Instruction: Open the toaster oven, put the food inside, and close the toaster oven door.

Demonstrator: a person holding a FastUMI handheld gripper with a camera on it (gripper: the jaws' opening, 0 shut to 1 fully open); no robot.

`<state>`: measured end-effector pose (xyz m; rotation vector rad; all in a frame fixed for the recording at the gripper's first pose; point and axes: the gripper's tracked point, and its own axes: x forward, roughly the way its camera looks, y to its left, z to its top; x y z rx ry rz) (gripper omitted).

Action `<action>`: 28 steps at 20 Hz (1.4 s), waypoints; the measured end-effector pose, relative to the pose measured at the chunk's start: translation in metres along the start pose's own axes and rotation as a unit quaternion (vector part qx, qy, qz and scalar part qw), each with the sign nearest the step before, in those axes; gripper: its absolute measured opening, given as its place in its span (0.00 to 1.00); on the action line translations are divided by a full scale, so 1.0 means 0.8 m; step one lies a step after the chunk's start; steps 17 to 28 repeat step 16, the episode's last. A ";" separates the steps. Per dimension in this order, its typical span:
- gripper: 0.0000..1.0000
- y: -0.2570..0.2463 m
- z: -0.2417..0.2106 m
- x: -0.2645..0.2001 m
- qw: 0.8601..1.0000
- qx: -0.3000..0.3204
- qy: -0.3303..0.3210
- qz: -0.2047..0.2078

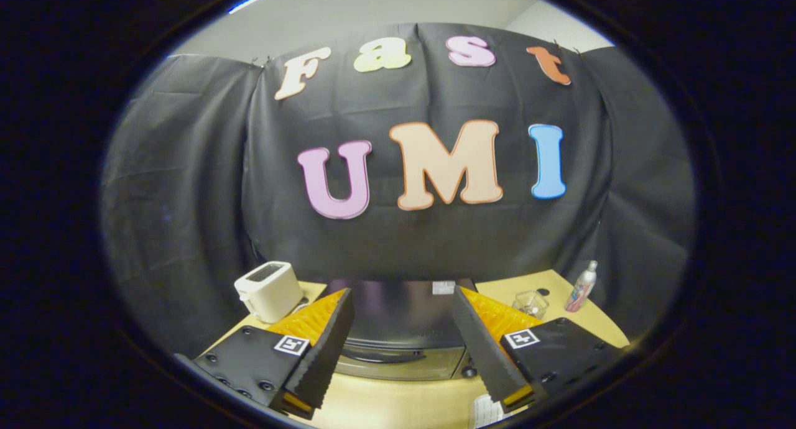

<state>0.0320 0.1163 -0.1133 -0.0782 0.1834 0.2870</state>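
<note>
Tabletop [398,404] | oven [401,329] shut, between wide, empty gripper [404,354] fingers | fits before opening or after closing; food unseen

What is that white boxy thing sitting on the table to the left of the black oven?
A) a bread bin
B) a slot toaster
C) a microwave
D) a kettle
B: the white toaster has a slot in its top and stands on the table beside the toaster oven, beyond the open gripper, whose fingers hold nothing.
</note>
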 end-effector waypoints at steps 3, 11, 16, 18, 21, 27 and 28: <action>0.98 -0.011 0.016 -0.003 0.999 -0.015 -0.029 -0.022; 0.98 -0.015 0.011 -0.029 0.999 0.007 -0.033 -0.037; 0.98 -0.039 0.015 -0.052 0.998 0.009 -0.040 -0.054; 0.98 -0.039 0.015 -0.052 0.998 0.009 -0.040 -0.054; 0.98 -0.039 0.015 -0.052 0.998 0.009 -0.040 -0.054; 0.98 -0.039 0.015 -0.052 0.998 0.009 -0.040 -0.054; 0.98 -0.039 0.015 -0.052 0.998 0.009 -0.040 -0.054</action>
